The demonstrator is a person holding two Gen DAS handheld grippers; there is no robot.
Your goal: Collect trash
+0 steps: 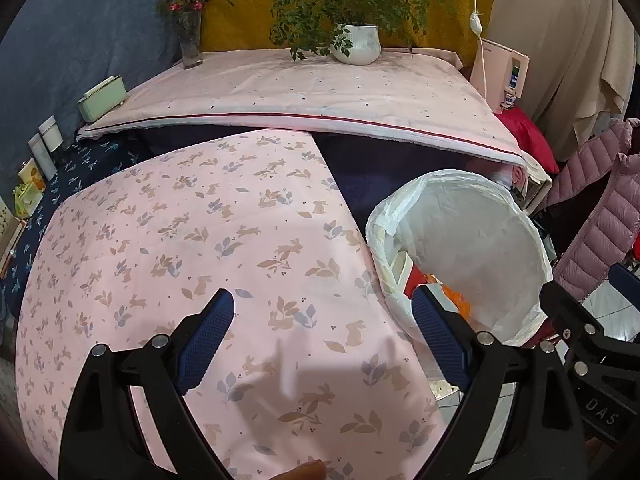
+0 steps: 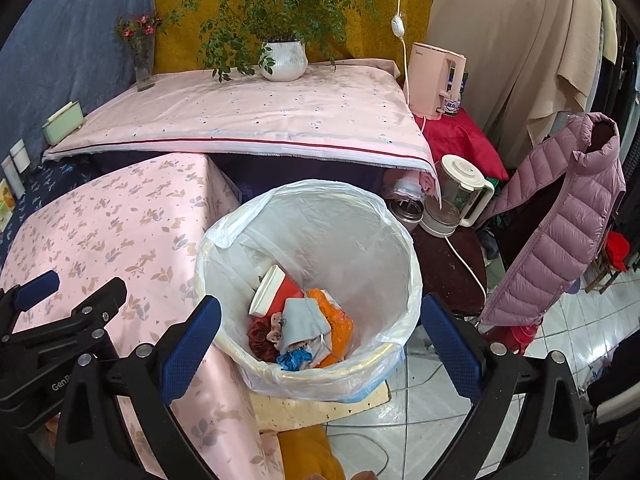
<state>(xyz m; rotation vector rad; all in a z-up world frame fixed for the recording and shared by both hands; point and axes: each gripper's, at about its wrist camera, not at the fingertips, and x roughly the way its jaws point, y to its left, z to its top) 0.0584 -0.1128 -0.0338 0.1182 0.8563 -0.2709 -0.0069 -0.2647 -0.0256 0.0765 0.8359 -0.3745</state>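
Note:
A white-lined trash bin [image 2: 360,240] stands on the floor beside the low table with the pink rabbit-print cloth [image 1: 180,248]. Inside lie a red paper cup [image 2: 276,290], a grey face mask [image 2: 304,318], an orange wrapper [image 2: 340,324], a blue scrap [image 2: 294,358] and a dark red tuft [image 2: 260,334]. My right gripper [image 2: 320,340] hangs open above the bin, with nothing between its blue pads. My left gripper [image 1: 324,336] is open over the table's right edge, also with nothing in it. The bin [image 1: 480,240] shows at its right, and the red cup [image 1: 416,280] peeks out inside.
Behind is a higher table under a pale pink cloth [image 2: 256,116] with a potted plant [image 2: 284,60] and a flower vase [image 2: 142,64]. A kettle [image 2: 460,196], a pink appliance [image 2: 438,80] and a mauve padded jacket [image 2: 560,216] stand at the right. Cables cross the tiled floor [image 2: 440,420].

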